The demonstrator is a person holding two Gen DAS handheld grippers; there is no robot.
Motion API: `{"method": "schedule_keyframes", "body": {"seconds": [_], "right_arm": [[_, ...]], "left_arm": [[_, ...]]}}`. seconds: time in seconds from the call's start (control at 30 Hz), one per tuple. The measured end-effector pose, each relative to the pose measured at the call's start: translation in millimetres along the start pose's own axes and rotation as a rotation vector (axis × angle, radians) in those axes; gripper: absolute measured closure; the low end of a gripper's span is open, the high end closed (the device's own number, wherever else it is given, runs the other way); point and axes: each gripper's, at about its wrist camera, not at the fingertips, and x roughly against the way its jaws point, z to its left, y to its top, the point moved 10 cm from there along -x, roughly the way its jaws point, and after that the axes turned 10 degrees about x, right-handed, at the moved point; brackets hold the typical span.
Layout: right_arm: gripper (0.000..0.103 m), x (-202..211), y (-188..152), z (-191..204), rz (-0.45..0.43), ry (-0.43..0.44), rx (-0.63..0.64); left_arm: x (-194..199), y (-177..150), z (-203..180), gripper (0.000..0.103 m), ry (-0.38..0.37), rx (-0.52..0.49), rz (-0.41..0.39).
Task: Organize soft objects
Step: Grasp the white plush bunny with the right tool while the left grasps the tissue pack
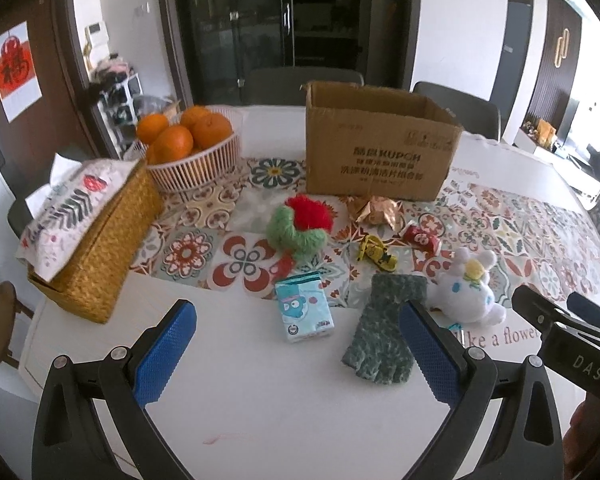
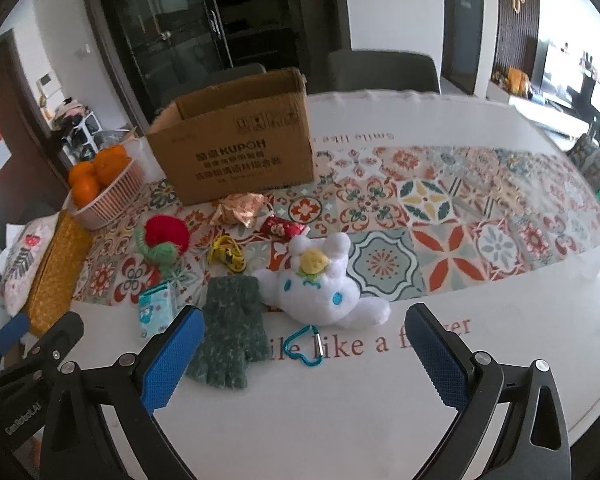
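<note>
A white plush bunny (image 2: 324, 288) lies at the patterned runner's edge, also in the left wrist view (image 1: 470, 292). A green knit glove (image 2: 230, 340) (image 1: 384, 332) lies to its left. A red and green fuzzy toy (image 1: 304, 220) (image 2: 162, 242) lies in front of an open cardboard box (image 1: 380, 144) (image 2: 240, 144). My left gripper (image 1: 300, 352) is open and empty above the white table, short of a tissue pack (image 1: 304, 312). My right gripper (image 2: 304, 356) is open and empty, just short of the bunny and glove.
A woven tissue basket (image 1: 100, 240) and a white basket of oranges (image 1: 188, 148) stand at the left. A yellow toy (image 1: 376, 254), a red wrapper (image 1: 422, 236) and a crumpled foil wrapper (image 1: 376, 210) lie by the box. A blue carabiner (image 2: 304, 346) lies near the bunny.
</note>
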Motion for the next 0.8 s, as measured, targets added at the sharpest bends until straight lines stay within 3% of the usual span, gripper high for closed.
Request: {"method": "schedule_keyframes", "body": {"seconds": [0.5, 0.8], "right_arm": [[0.012, -96.7, 14.6, -12.8, 0.140, 0.014, -0.153], [0.020, -138.3, 14.2, -19.8, 0.203, -0.035, -0.168]], "left_arm": [[-96.3, -0.2, -2.6, 0.008, 0.028, 0.072, 0.213], [-143.8, -16.7, -3.5, 0.023, 0.033, 0.085, 0.336]]}}
